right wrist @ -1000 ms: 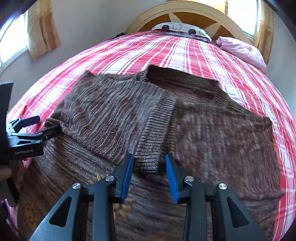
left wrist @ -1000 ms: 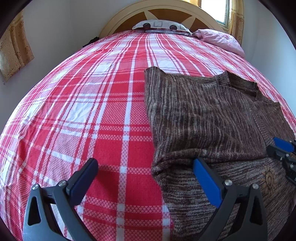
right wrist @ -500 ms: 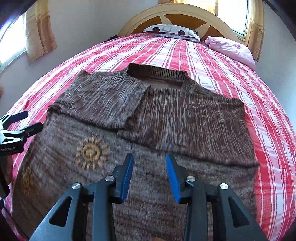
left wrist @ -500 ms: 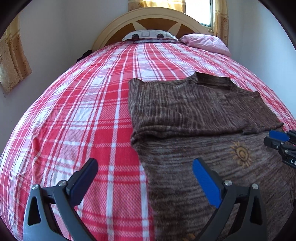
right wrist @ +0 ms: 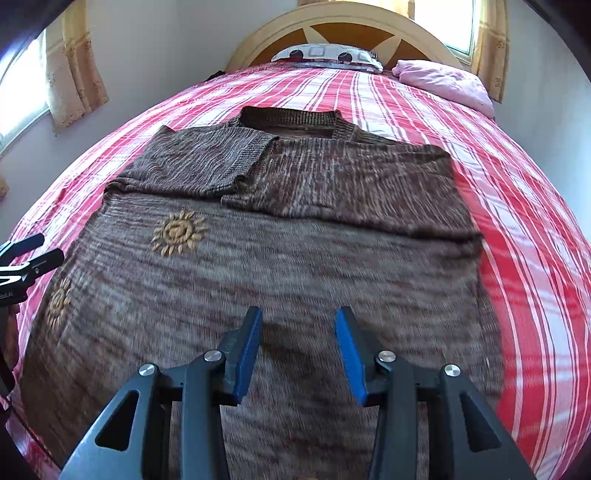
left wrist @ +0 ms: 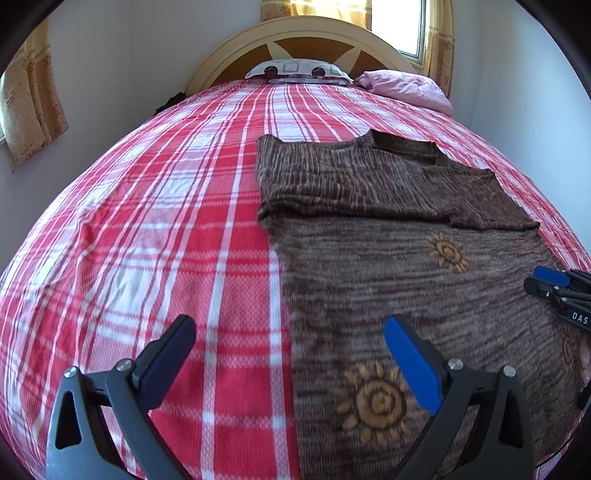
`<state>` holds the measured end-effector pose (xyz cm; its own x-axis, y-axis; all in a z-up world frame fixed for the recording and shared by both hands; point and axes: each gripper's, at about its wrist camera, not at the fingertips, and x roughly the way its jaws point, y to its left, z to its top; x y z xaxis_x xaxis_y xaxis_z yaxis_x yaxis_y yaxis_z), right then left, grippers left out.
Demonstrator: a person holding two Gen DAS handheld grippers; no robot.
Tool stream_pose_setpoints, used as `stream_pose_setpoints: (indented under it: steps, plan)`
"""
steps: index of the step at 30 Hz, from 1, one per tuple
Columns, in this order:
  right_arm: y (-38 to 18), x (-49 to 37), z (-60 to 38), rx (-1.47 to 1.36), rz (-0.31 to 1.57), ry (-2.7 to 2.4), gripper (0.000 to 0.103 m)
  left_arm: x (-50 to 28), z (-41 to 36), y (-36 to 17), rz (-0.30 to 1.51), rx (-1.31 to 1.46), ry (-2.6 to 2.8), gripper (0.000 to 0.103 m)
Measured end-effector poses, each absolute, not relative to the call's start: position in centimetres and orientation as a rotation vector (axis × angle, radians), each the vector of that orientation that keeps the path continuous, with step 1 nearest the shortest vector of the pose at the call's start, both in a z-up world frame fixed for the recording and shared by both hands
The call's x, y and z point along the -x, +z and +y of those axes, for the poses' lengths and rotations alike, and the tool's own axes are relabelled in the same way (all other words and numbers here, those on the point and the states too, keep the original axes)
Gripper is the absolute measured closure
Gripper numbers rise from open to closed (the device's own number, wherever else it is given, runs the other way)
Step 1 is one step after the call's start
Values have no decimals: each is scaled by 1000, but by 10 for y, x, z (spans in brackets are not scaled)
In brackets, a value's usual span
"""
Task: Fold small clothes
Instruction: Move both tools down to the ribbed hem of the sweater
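Note:
A brown knit sweater (right wrist: 295, 266) with yellow sun patterns lies flat on the bed, both sleeves folded in across its chest; it also shows in the left wrist view (left wrist: 406, 266). My left gripper (left wrist: 290, 338) is wide open and empty, above the sweater's left edge near the hem. My right gripper (right wrist: 298, 326) is open and empty, above the sweater's lower middle. Each gripper shows at the edge of the other's view: the left gripper's fingers (right wrist: 33, 254) and the right gripper's fingers (left wrist: 554, 284).
The bed has a red and white plaid sheet (left wrist: 166, 221). A patterned pillow (right wrist: 327, 55) and a pink bundle (right wrist: 447, 83) lie by the round headboard (right wrist: 343, 26). Curtained windows are at the left and back right.
Both grippers have drawn back from the folded sleeves toward the hem, so more of the sweater's lower body and sun patterns shows. The sweater has stayed in place.

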<state>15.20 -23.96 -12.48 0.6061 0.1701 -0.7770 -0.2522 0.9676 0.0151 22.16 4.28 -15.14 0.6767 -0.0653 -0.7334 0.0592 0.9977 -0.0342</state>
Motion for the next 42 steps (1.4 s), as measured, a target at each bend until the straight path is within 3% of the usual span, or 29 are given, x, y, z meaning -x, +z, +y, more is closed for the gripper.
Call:
stream_pose_setpoints:
  steps: [22, 42]
  plan:
    - [-129, -37, -278, 74, 857, 231, 56, -117, 24, -172, 844, -41, -104, 0]
    - [-139, 25, -330, -7, 878, 176, 53, -72, 33, -178, 849, -67, -92, 0]
